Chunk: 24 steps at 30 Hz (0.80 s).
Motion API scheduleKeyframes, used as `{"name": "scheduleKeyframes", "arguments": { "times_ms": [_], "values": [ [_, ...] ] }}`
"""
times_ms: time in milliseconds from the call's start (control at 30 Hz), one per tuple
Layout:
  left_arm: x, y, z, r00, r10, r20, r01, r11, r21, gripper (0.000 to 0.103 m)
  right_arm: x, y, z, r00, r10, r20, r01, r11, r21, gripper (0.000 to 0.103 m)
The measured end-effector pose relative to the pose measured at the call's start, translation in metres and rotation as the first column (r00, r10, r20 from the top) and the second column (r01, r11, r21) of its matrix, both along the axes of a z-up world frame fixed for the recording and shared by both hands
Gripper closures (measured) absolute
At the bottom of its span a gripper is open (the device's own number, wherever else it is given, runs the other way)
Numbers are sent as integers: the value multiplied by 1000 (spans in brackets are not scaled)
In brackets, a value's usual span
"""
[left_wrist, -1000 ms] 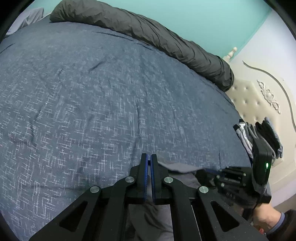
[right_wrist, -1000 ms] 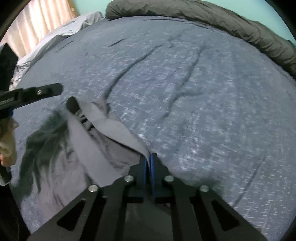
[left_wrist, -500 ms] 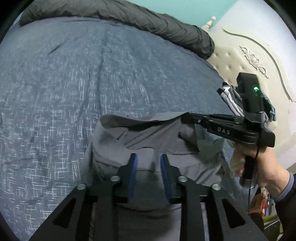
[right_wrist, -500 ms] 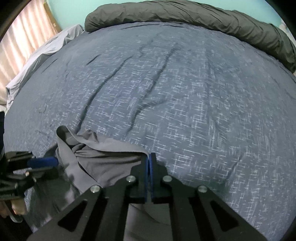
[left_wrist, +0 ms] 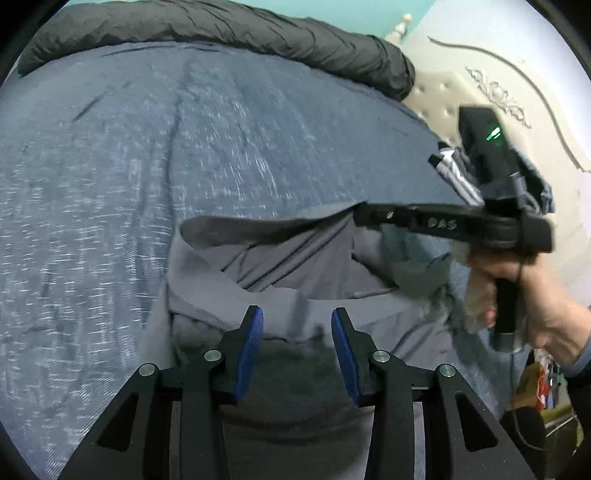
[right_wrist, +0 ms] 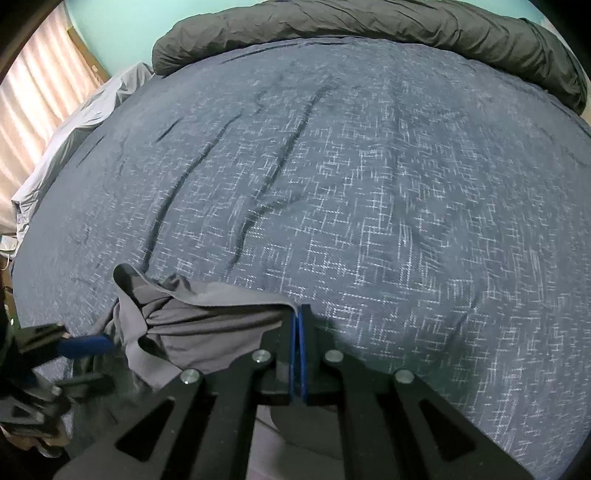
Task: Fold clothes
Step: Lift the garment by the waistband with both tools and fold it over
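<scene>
**Grey garment held at one corner only: risks and clearances**

- Item: grey garment (left_wrist: 295, 266), lying bunched at the near edge of the blue bedspread (left_wrist: 147, 166), one hem lifted off the bed.
- Right gripper (right_wrist: 298, 314): jaws pressed together on the garment's top hem, which is stretched taut towards it.
- Left gripper (left_wrist: 297, 325): jaws have just been opening and stand apart; cloth lies below and beyond the pads, none pinched between them.
- Risk 1: with one grip only, the free side probably sags and folds under itself, giving a crooked crease.
- Risk 2: a hard pull by the right side may drag the whole bundle or slip the thin hem out of the pads.
- Risk 3: the left jaws, closing blind on the heap, could catch several layers at once.
- Edges: rolled dark duvet (right_wrist: 369, 29) along the far side; padded headboard (left_wrist: 443, 99) and a small clothes pile (left_wrist: 458, 173) to the right.
- Open room: broad bare bedspread ahead, only shallow wrinkles.
</scene>
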State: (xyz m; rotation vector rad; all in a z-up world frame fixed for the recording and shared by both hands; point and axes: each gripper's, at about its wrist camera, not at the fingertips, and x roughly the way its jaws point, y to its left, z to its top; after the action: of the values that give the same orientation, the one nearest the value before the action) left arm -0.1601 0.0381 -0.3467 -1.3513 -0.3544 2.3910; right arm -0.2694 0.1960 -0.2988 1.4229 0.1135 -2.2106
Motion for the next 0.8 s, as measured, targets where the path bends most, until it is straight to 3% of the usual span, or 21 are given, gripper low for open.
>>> {"name": "scheduleKeyframes", "arguments": {
  "times_ms": [33,100,200,567,800],
  "values": [
    [-2,3,-4,1000,-6,5,6,1000,-12,63,0,0,0,1000,1,0,-1,1000,-1,102],
    [-6,4,-13,1000,-9,21,10,1000,-27,86,-2,-1,1,1000,2,0,-2,1000,-2,102],
    [-4,-2,-14,1000,-4,19,5,1000,-21,98,1,1,1,1000,2,-1,-2,1000,-1,102],
    [5,-40,13,995,78,-55,-77,997,11,100,37,35,10,1000,-22,-19,22,1000,-15,102],
    [21,-103,56,962,225,-153,-217,974,68,100,28,45,18,997,-53,-54,52,998,-29,102]
  ]
}}
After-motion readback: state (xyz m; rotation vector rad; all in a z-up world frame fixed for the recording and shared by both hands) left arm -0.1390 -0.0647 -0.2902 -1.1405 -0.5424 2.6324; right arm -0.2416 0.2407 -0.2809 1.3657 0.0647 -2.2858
